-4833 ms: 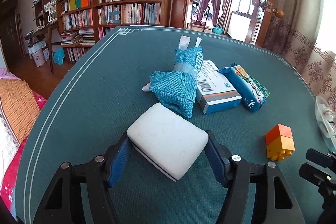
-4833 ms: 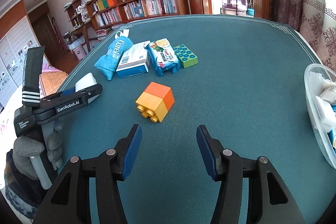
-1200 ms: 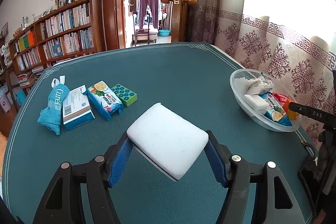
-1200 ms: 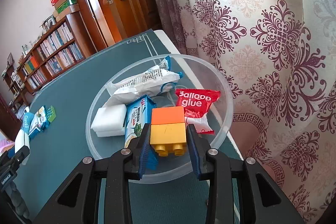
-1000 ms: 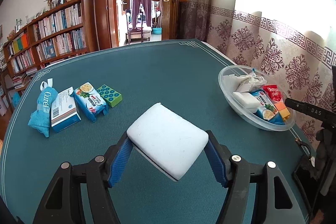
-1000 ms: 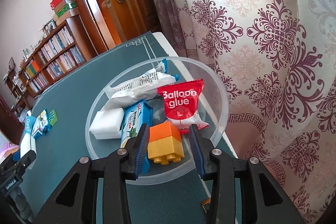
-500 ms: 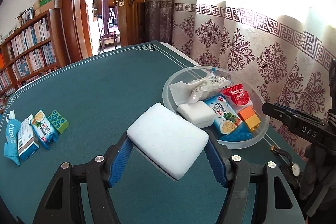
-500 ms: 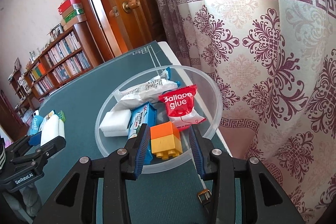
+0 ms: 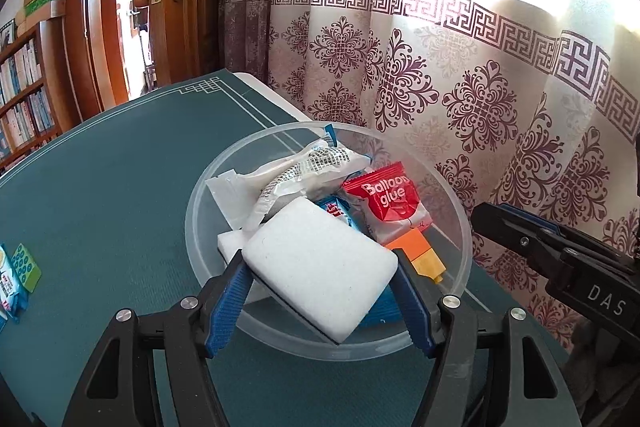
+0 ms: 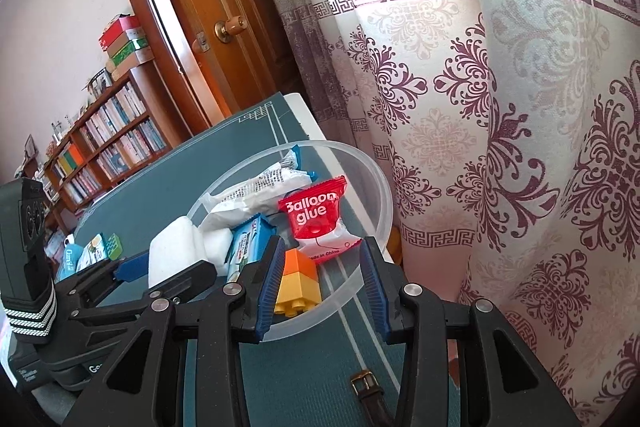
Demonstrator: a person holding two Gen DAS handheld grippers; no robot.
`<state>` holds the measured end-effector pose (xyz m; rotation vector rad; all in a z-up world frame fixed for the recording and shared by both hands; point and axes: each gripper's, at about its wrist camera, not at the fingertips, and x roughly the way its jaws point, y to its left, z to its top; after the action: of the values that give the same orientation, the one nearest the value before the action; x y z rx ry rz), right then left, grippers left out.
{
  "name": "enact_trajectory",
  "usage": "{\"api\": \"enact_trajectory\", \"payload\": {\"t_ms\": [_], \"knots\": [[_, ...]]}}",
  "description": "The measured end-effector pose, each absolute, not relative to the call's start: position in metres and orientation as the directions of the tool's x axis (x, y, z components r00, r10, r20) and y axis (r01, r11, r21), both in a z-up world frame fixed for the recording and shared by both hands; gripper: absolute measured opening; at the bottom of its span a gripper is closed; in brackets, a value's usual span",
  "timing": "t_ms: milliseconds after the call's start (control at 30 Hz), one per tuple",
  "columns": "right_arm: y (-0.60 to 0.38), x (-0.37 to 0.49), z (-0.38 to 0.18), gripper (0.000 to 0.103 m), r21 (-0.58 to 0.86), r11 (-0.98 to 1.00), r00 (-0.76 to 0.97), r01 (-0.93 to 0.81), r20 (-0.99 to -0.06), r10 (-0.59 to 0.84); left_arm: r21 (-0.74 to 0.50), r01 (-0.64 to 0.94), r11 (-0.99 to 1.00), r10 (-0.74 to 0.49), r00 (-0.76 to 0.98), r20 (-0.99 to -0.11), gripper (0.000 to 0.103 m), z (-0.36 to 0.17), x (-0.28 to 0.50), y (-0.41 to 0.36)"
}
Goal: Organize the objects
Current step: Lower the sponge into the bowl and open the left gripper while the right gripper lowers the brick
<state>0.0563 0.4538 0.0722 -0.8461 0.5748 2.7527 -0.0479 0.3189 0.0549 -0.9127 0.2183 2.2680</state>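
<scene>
My left gripper [image 9: 320, 301] is shut on a white sponge [image 9: 320, 263] and holds it over the near side of a clear plastic bowl [image 9: 200, 203] at the table's right edge. The bowl holds a second white sponge [image 9: 229, 242], a white wrapper [image 9: 296, 171], a blue snack pack [image 9: 335, 207], a red "Balloon glue" packet [image 9: 386, 197] and an orange-yellow toy brick [image 9: 424, 259]. My right gripper [image 10: 322, 283] is open and empty just behind the bowl [image 10: 380, 203], with the brick [image 10: 300, 281] lying free between its fingers' line of sight. The left gripper with the sponge [image 10: 172, 251] shows at its left.
A green block [image 9: 25, 267] and a snack pack [image 9: 10, 287] lie on the green table [image 9: 100, 167] at far left. A patterned curtain [image 9: 460, 87] hangs right behind the bowl. A watch strap [image 10: 370, 393] lies near the table edge. A wooden door and bookshelves stand behind.
My left gripper has carried the sponge forward until it is over the bowl. My right gripper has let go of the brick in the bowl and drawn back slightly.
</scene>
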Motion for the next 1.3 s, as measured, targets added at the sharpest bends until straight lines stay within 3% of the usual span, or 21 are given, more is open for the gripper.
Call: {"api": "enact_trajectory", "payload": {"t_ms": [133, 333, 567, 867, 1300], "knots": [[0.455, 0.056, 0.072, 0.041, 0.304, -0.903, -0.814, -0.303, -0.575, 0.080, -0.090, -0.627, -0.774, 0.520, -0.549, -0.654, 0.089, 0.049, -0.051, 0.318], [0.451, 0.053, 0.068, 0.041, 0.302, -0.906, -0.808, -0.297, -0.585, 0.070, -0.110, -0.606, -0.788, 0.527, -0.571, -0.629, 0.098, 0.054, -0.048, 0.300], [0.445, 0.051, 0.064, 0.041, 0.294, -0.912, -0.804, -0.286, -0.591, 0.062, -0.069, -0.596, -0.800, 0.519, -0.629, -0.578, 0.099, 0.068, -0.039, 0.287], [0.444, 0.052, 0.066, 0.041, 0.293, -0.915, -0.808, -0.279, -0.586, 0.059, -0.086, -0.593, -0.801, 0.510, -0.599, -0.617, 0.099, 0.060, -0.048, 0.299], [0.444, 0.055, 0.070, 0.041, 0.292, -0.915, -0.814, -0.279, -0.577, 0.064, -0.100, -0.572, -0.814, 0.511, -0.624, -0.591, 0.101, 0.074, -0.038, 0.286]]}}
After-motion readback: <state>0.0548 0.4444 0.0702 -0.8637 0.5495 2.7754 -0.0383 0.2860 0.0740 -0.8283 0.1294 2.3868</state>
